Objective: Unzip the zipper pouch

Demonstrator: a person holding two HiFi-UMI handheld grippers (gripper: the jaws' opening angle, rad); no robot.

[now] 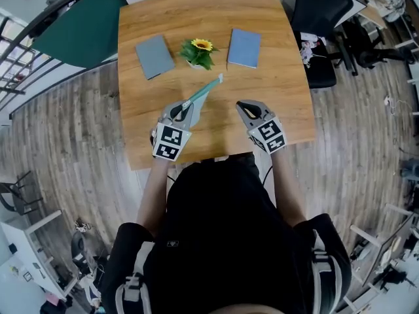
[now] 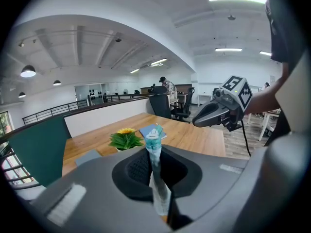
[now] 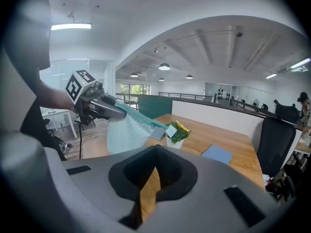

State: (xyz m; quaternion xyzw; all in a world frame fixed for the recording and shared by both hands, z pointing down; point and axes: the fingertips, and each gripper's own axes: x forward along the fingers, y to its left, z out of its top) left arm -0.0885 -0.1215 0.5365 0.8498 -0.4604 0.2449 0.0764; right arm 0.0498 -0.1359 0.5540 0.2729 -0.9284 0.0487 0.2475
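Note:
The zipper pouch [image 1: 204, 93] is a teal mesh bag with a white tag at its far end. My left gripper [image 1: 185, 108] is shut on its near end and holds it edge-on above the wooden table [image 1: 281, 97]. In the left gripper view the pouch [image 2: 156, 164] rises between the jaws. The right gripper view shows the pouch [image 3: 127, 131] broadside, hanging from the left gripper [image 3: 99, 107]. My right gripper [image 1: 244, 107] hovers to the pouch's right, apart from it, shut with nothing between its jaws. That gripper [image 2: 214, 113] also shows in the left gripper view.
A potted sunflower [image 1: 198, 52] stands mid-table beyond the pouch, with a grey notebook [image 1: 155, 56] to its left and a blue notebook [image 1: 244, 48] to its right. A black office chair [image 1: 321, 18] stands past the table's right edge. A green panel [image 1: 78, 28] lies left.

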